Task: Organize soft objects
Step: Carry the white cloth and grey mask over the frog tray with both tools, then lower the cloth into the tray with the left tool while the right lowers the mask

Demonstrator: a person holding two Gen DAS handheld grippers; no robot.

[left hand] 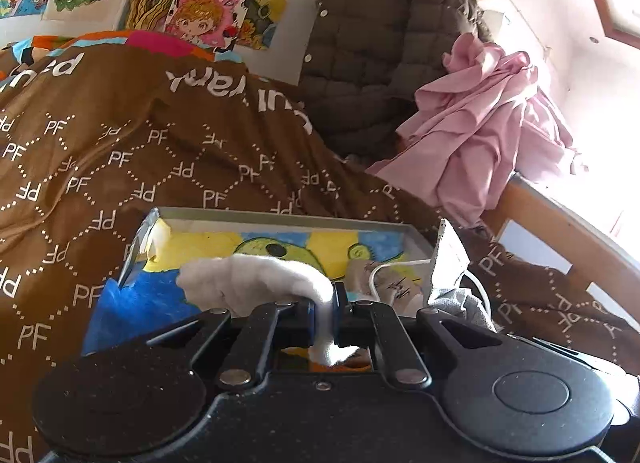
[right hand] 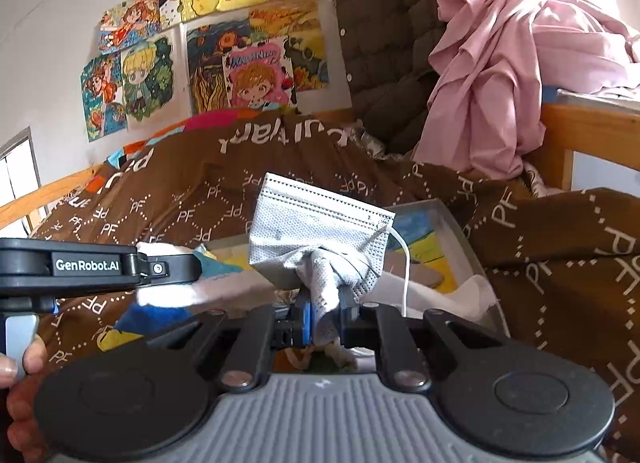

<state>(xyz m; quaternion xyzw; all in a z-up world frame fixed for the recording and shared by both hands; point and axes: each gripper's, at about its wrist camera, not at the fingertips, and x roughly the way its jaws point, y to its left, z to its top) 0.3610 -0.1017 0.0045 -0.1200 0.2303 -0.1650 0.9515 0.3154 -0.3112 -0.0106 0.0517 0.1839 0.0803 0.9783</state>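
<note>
From where I sat, much was hard to read. My left gripper (left hand: pixel 324 309) filled the bottom of its frame and hid the near end of the tray (left hand: pixel 280 219); the right gripper (right hand: pixel 325 317) did the same in its own view. The tray's floor carried a bright painted picture, half covered, and I could not make out what the pale crumpled thing at its lower right was. The window at the right edge of the left view was blown out to white.

My left jaws were clamped on a white cotton wad (left hand: pixel 256 277), fluffy and limp, drooping to the left of the fingers over the tray at lower centre. My right jaws were pinched on a grey mask (right hand: pixel 320 231), pleated and finely dotted, bunched where the fingers gripped it and fanned open above, its white ear loop (right hand: pixel 406 263) hanging down the right side. It stood above the tray at mid frame.

A brown blanket (left hand: pixel 120 151) lay under the tray. A hand (right hand: pixel 20 383) was cut off at the lower left.
</note>
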